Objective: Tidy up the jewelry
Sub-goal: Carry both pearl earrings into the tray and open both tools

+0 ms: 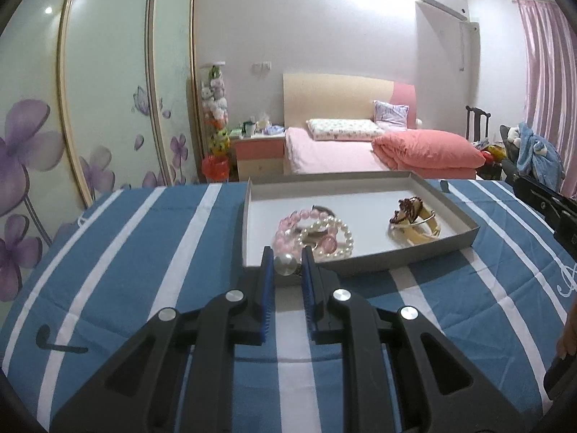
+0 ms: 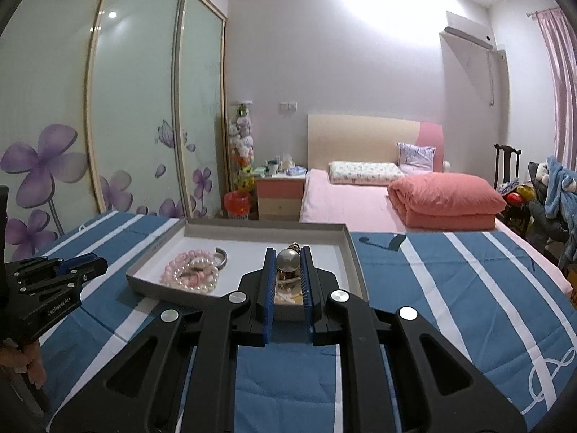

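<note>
A grey cardboard tray (image 1: 425, 252) lies on a blue and white striped cloth. In it are a pink bead bracelet (image 1: 288, 229), a white pearl bracelet (image 1: 339, 238) and a cream bangle with a brown clip (image 1: 414, 222). My left gripper (image 1: 286, 261) is shut on a large pearl earring (image 1: 286, 265) at the tray's near edge. In the right wrist view my right gripper (image 2: 287, 258) is shut on a matching pearl earring (image 2: 287, 260) above the tray (image 2: 355, 256), with the bracelets (image 2: 191, 270) to its left. The left gripper also shows there (image 2: 83, 263).
The striped cloth (image 1: 126, 270) covers the work surface. Behind it are a pink bed (image 1: 342, 151) with a folded coral quilt (image 1: 429, 151), a nightstand (image 1: 258, 151), flowered wardrobe doors (image 1: 90, 108) and a chair with clothes (image 1: 533, 151).
</note>
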The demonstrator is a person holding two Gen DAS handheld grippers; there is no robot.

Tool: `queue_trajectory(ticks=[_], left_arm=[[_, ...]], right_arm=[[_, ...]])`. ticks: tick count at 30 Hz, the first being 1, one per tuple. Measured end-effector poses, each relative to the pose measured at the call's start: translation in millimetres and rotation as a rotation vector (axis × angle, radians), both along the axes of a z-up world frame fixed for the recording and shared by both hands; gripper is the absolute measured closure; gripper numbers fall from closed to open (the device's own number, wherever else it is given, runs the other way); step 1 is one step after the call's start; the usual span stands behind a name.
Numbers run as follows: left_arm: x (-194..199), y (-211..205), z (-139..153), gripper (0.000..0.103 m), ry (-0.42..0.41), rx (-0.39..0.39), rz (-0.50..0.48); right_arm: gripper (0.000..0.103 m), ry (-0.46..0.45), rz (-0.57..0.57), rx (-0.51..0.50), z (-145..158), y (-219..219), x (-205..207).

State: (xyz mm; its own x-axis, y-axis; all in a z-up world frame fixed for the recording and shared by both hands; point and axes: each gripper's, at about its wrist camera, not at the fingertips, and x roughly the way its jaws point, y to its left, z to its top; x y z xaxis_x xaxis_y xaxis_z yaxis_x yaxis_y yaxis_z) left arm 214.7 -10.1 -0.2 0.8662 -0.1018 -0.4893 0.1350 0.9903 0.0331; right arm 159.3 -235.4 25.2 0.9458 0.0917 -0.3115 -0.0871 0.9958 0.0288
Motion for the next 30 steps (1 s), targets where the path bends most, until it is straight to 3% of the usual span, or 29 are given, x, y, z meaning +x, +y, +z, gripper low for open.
queue_trajectory(ticks=[13, 22, 30], left_arm=[[8, -19, 14, 0.087, -0.073, 0.010, -0.024], [43, -35, 15, 0.087, -0.096, 0.014, -0.027], [83, -40, 7, 0.087, -0.059, -0.019, -0.025]], right_arm=[[0.089, -0.043, 0.016, 0.006, 3, 6, 16], [0.089, -0.027, 0.018, 0.023, -2, 6, 52], [0.089, 0.018, 0.024, 0.046, -11, 6, 82]])
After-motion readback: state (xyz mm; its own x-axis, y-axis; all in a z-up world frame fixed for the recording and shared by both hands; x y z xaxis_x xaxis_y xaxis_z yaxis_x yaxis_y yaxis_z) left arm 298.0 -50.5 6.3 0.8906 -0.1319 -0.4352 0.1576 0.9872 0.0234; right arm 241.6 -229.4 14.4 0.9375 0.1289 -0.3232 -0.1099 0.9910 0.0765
